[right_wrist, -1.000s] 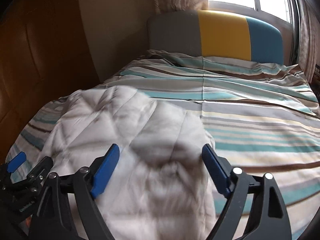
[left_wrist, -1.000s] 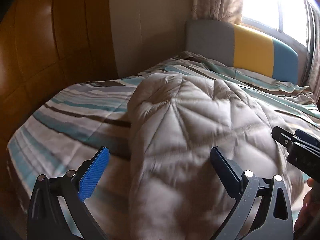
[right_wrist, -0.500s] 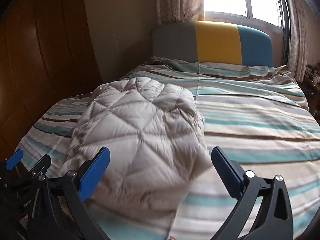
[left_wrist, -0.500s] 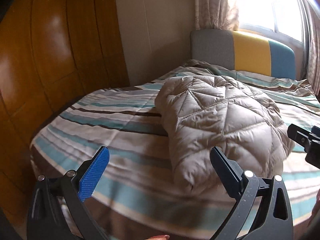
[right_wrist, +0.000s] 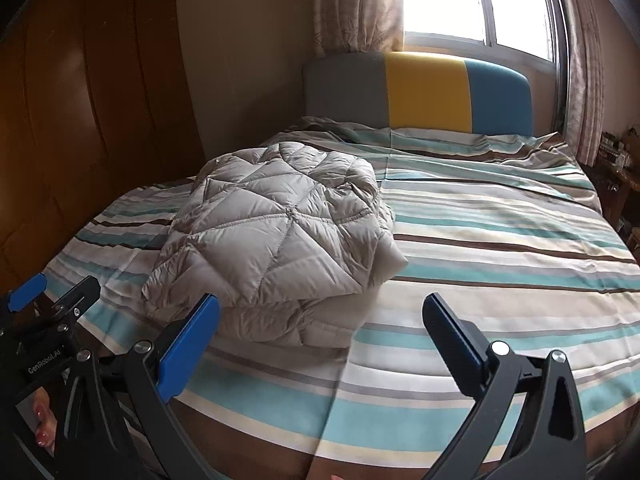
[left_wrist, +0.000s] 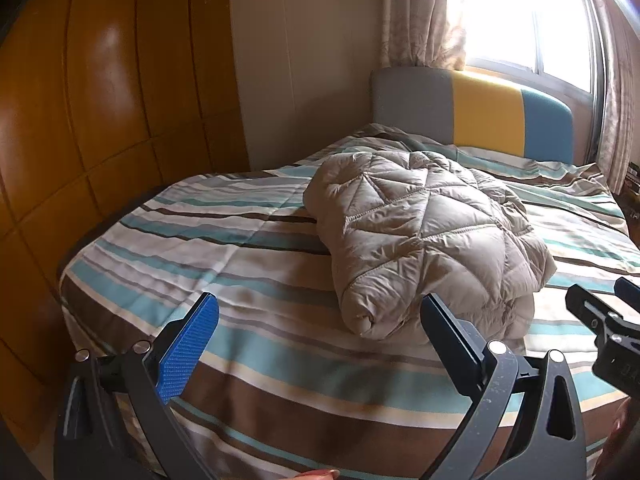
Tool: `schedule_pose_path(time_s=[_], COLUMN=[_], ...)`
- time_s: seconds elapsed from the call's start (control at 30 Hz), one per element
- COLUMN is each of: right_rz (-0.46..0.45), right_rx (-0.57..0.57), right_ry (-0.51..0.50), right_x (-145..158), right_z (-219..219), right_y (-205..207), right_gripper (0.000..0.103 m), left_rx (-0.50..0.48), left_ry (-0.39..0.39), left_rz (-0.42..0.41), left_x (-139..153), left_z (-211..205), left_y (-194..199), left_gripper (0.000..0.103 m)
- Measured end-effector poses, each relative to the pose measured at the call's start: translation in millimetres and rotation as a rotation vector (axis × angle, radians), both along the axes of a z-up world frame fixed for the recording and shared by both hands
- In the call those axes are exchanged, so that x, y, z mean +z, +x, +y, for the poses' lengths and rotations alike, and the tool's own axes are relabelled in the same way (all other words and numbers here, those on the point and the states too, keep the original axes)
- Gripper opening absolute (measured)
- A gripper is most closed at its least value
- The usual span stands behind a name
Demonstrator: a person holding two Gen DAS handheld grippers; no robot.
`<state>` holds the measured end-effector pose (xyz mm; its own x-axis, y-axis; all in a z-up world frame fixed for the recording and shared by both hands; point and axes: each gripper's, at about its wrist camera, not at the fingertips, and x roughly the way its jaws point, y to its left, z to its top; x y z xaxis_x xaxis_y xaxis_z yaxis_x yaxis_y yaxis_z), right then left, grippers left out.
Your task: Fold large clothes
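A pale grey quilted puffer jacket (left_wrist: 424, 236) (right_wrist: 280, 240) lies folded into a thick bundle on the striped bed (left_wrist: 240, 240) (right_wrist: 500, 240), toward its left side. My left gripper (left_wrist: 318, 314) is open and empty, hanging over the near edge of the bed, short of the bundle's front left corner. My right gripper (right_wrist: 320, 314) is open wide with nothing between its fingers, just in front of the bundle's right side. Each gripper shows at the edge of the other's view.
A glossy brown wardrobe (left_wrist: 100, 120) lines the left wall close to the bed. A grey, yellow and blue headboard (right_wrist: 424, 92) stands under a bright window with curtains (right_wrist: 360, 4). A cluttered side table (right_wrist: 620, 160) is at the far right.
Both grippers have pulled back from the jacket toward the bed's near edge, so the whole folded bundle now shows. The right jaws have widened a little.
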<state>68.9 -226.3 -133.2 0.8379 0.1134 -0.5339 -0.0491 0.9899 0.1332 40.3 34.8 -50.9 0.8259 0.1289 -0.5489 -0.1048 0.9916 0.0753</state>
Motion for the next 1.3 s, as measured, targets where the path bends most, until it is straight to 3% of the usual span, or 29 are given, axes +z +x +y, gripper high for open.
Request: schedule_pose_path(time_s=[1.3], right_rz=[0.01], right_rx=[0.019], right_ry=[-0.01], right_x=[-2.7], right_z=[2.3], right_y=[0.3], right_gripper=[0.101], left_rx=[-0.007], left_ry=[-0.028], left_rz=[0.026], left_x=[-4.9], left_z=[-2.3], left_y=[-1.6], left_gripper=[0.1])
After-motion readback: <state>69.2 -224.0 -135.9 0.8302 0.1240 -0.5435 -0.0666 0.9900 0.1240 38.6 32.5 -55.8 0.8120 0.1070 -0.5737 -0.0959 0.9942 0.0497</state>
